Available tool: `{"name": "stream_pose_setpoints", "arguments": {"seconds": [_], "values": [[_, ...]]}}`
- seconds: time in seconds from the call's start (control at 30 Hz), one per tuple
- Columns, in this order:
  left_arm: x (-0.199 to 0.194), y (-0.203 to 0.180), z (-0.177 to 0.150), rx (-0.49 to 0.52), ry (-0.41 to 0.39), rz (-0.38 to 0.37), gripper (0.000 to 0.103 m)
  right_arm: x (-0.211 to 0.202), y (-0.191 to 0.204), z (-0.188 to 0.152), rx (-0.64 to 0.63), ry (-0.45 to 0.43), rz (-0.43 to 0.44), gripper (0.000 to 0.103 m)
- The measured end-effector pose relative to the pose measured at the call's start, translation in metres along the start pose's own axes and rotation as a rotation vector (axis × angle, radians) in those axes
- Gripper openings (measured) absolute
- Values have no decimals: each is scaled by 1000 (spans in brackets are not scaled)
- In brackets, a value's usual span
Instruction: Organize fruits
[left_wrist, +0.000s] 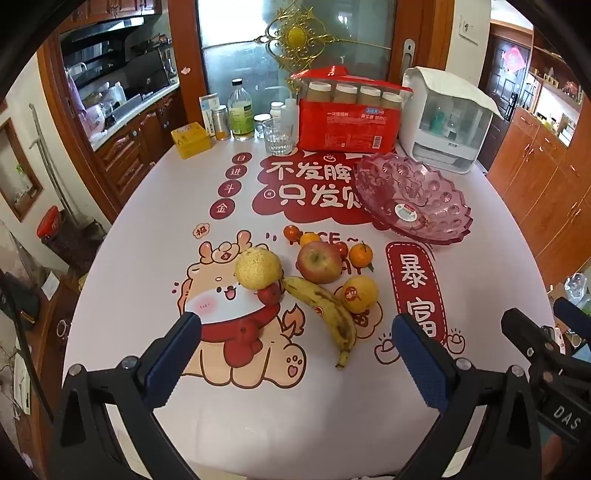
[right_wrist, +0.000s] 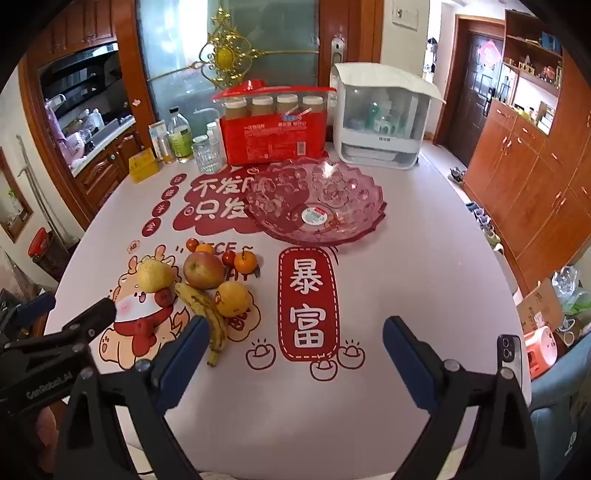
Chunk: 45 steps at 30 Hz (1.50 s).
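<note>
A pile of fruit lies mid-table: a rough yellow citrus (left_wrist: 258, 268), a red apple (left_wrist: 319, 261), a spotted banana (left_wrist: 325, 314), a yellow pear-like fruit (left_wrist: 359, 294), a mandarin (left_wrist: 360, 254) and small red tomatoes (left_wrist: 291, 232). An empty pink glass bowl (left_wrist: 413, 197) stands behind and right of them. My left gripper (left_wrist: 295, 354) is open and empty, near side of the fruit. My right gripper (right_wrist: 291, 354) is open and empty, right of the banana (right_wrist: 207, 314), in front of the bowl (right_wrist: 317, 201).
At the table's far edge stand a red carton of jars (left_wrist: 347, 122), a white appliance (left_wrist: 447, 122), a glass (left_wrist: 277, 136), bottles (left_wrist: 242, 110) and a yellow box (left_wrist: 190, 140). Wooden cabinets (right_wrist: 524, 177) stand to the right. A phone (right_wrist: 509, 354) sits near the right edge.
</note>
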<state>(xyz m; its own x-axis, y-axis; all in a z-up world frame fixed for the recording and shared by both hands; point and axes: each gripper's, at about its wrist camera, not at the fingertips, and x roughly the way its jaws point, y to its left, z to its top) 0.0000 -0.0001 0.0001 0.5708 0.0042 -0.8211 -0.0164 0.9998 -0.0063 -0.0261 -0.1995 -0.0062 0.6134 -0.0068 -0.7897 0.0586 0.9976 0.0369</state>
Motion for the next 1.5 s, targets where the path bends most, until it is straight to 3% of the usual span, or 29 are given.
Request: {"name": "stream_pose_setpoints", "arguments": {"seconds": [0.2, 0.33, 1.5], "values": [[-2, -13, -6, 46, -51, 30, 102, -8, -2, -4, -47, -48, 11, 95], [-11, -12, -13, 26, -58, 1, 102, -15, -2, -7, -43, -59, 26, 95], [-16, -10, -25, 2, -32, -2, 102, -14, -6, -13, -59, -38, 33, 94]]}}
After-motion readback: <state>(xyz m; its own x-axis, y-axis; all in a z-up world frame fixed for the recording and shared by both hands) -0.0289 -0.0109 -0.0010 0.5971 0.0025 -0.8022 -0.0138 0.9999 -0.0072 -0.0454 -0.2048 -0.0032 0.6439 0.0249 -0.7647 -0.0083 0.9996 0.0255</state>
